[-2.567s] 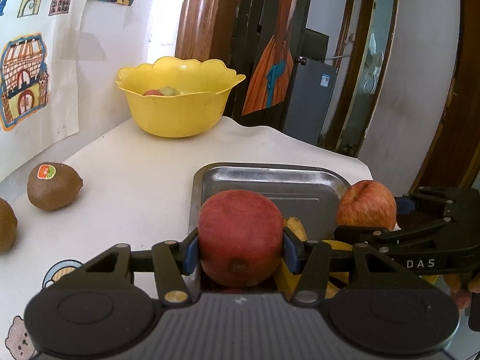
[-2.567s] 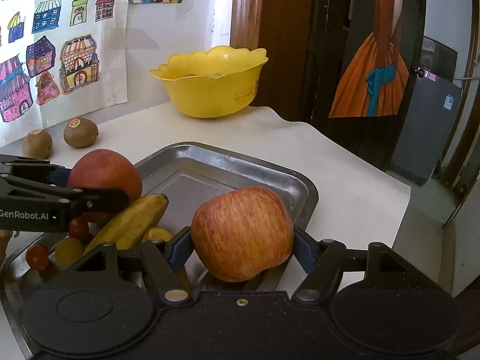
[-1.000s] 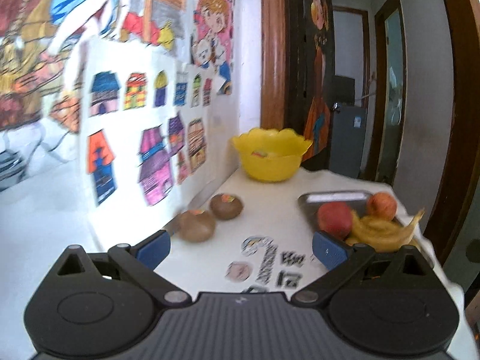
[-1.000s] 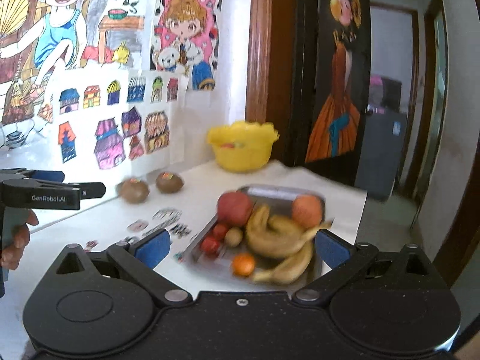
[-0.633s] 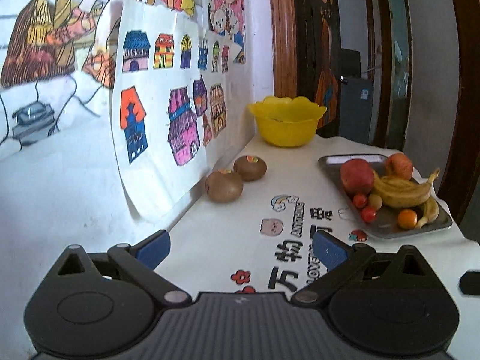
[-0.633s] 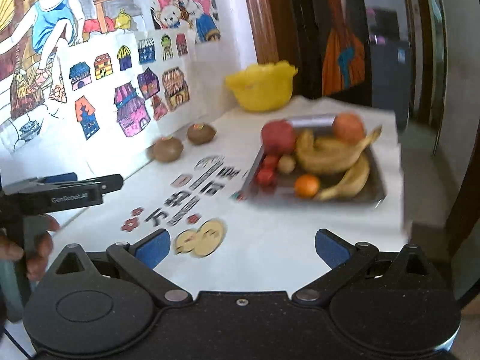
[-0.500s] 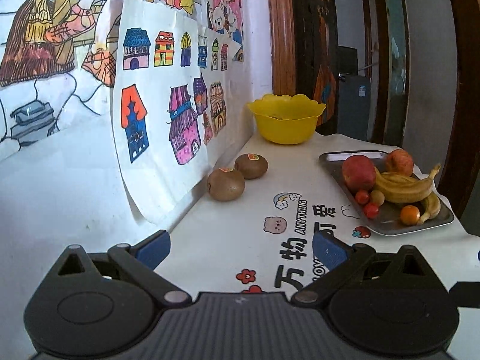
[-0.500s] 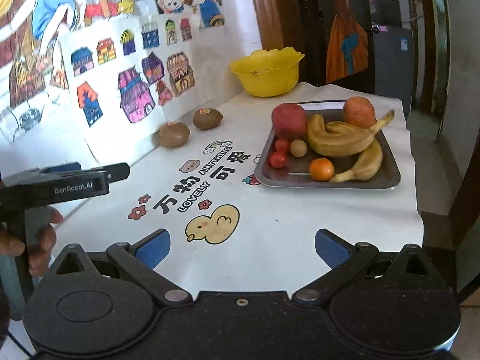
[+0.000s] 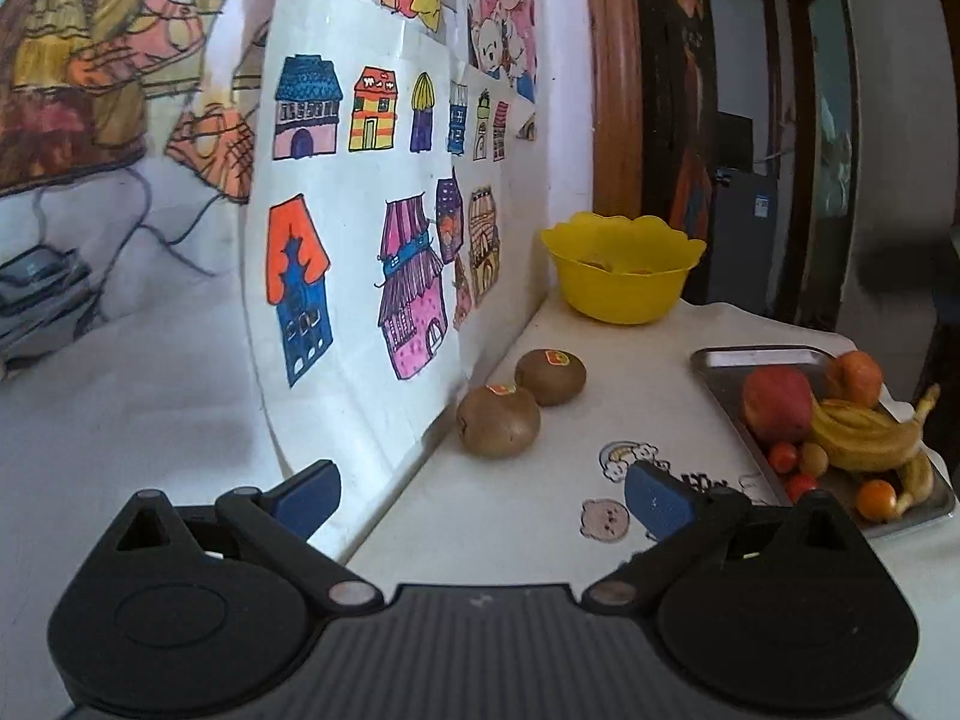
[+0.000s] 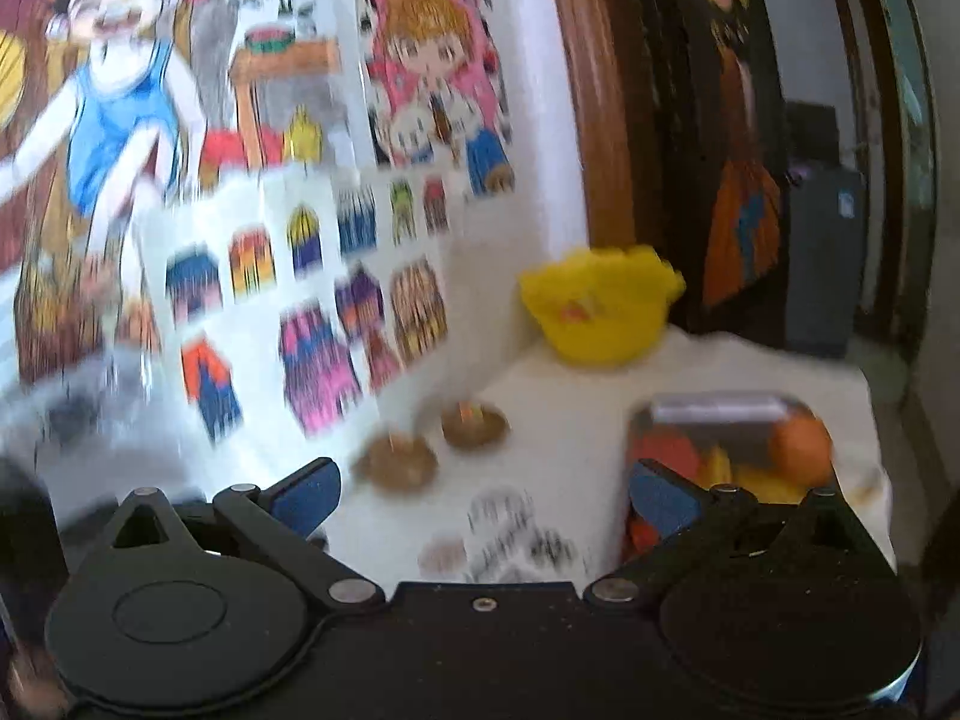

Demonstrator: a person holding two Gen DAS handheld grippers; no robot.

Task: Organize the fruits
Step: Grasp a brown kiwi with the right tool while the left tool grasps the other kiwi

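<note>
Both tools are now standing back from the tray [image 9: 720,357], where I was gripping the red apple [image 9: 777,405] and the other apple [image 9: 855,371] before; the left tool [image 9: 483,495] and right tool [image 10: 483,495] are gaping empty. I am judging the tray filled, while two kiwis [image 9: 498,420] are waiting on the counter [image 9: 630,372] near the yellow bowl [image 9: 621,282].

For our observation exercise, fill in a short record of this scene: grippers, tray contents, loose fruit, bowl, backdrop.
left gripper: open, holding nothing
right gripper: open, holding nothing; its view is blurred
metal tray: two red apples, bananas, several small red and orange fruits
loose fruit: two kiwis with stickers, side by side on the white table near the wall
yellow bowl: at the table's far end; contents unclear
backdrop: children's house drawings on the wall
</note>
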